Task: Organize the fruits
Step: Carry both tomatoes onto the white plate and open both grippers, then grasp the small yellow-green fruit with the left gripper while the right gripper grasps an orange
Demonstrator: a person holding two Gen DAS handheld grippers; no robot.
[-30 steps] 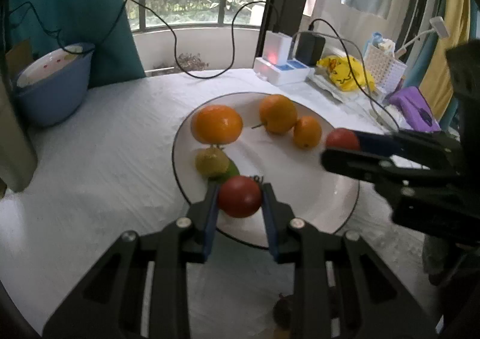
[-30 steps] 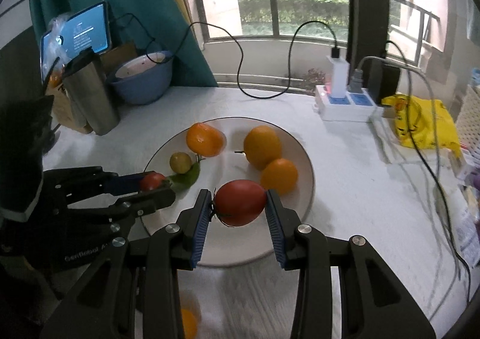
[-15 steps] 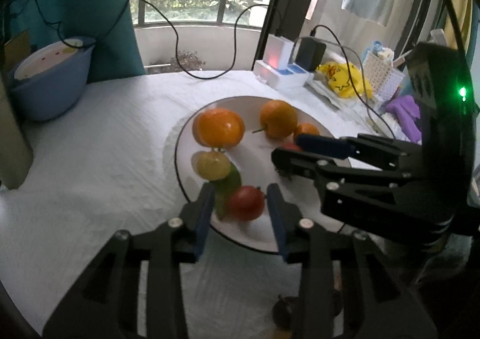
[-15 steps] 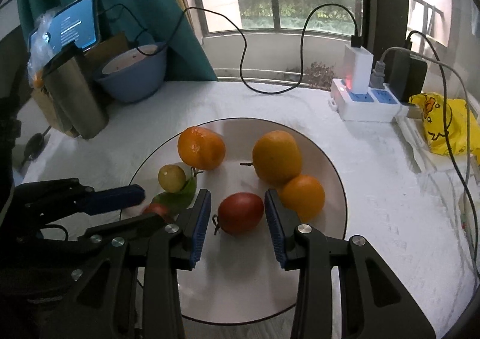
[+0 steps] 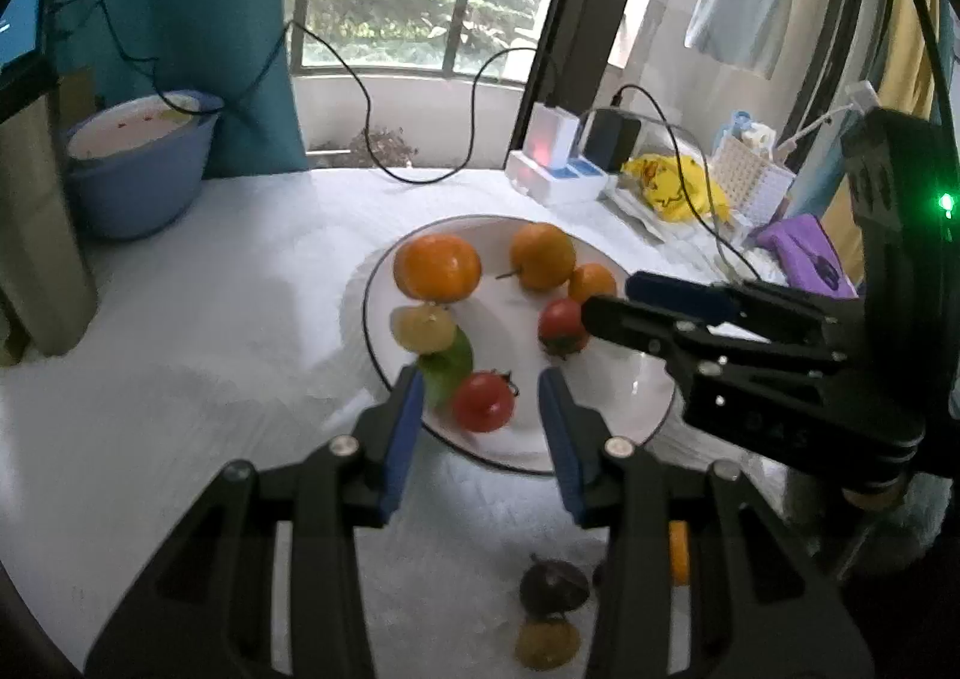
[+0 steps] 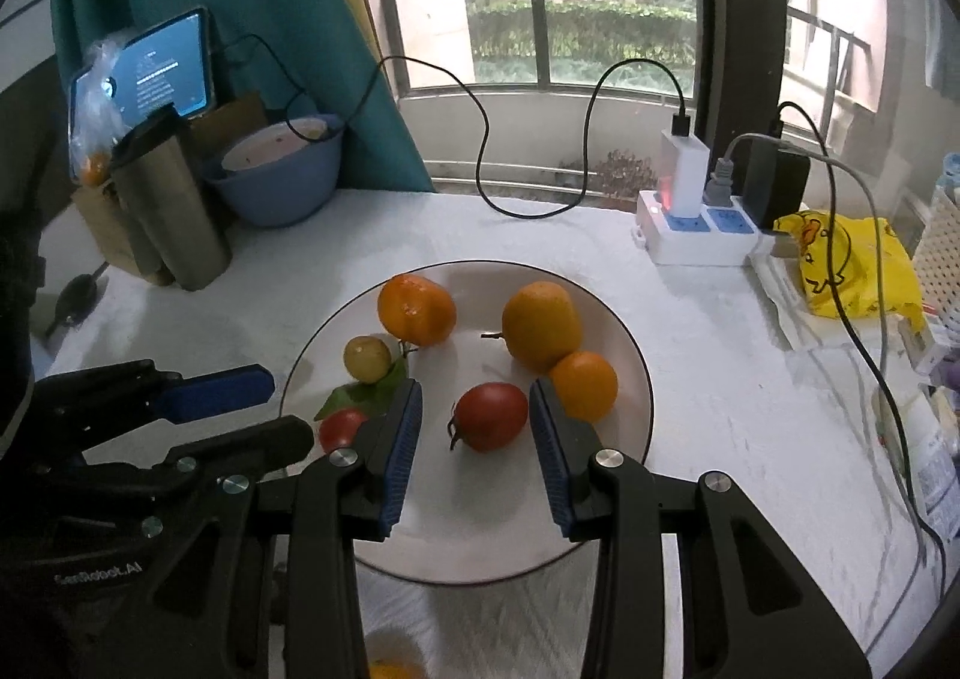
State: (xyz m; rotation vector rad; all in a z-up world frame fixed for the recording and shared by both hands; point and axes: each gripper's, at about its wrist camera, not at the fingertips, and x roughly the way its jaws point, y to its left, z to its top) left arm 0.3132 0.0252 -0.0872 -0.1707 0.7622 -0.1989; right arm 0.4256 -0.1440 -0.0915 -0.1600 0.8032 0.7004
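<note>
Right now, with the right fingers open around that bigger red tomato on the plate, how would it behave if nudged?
The bigger red tomato looks round and smooth, so it would probably roll across the glossy plate. Its skin seems soft, so a hard squeeze may bruise it. The small orange beside it might stop a rightward roll.

Blue basin (image 6: 282, 178); power strip (image 6: 696, 235); tablet (image 6: 156, 69).

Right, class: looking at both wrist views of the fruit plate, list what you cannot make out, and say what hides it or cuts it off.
- Left wrist view: dark fruit and yellowish fruit near the bottom edge, blurred and partly behind the left gripper; kind unclear.
- Right wrist view: small red tomato partly hidden by that gripper's finger.
- Right wrist view: orange object cut off by the bottom edge.
- Tablet screen: text too small.
</note>
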